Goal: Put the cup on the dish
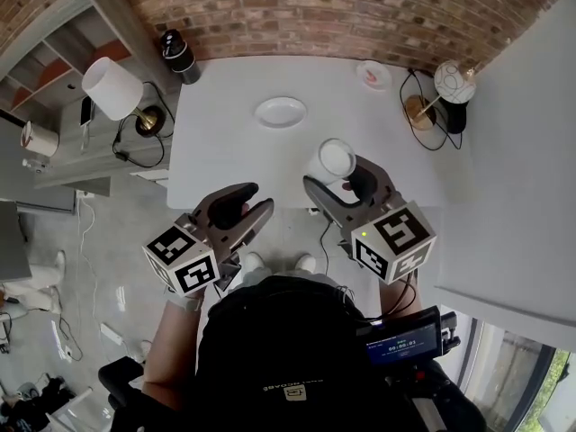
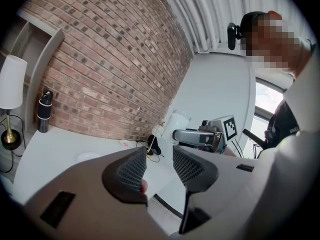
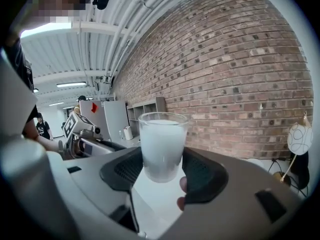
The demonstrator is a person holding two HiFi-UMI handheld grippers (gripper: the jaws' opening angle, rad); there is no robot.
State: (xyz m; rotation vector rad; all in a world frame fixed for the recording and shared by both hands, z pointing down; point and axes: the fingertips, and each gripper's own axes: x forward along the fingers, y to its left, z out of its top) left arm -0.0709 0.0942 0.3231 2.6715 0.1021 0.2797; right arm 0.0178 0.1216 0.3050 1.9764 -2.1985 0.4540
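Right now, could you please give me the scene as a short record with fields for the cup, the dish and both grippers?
cup: whitish, upright, between the right gripper's fingers
dish: white, empty, on the table, beyond the cup
right gripper: closed on the cup
left gripper: fingers apart, nothing between them
task state: cup not yet on the dish

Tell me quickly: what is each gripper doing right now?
Left gripper: open, nothing between its jaws.
Right gripper: closed on the cup.
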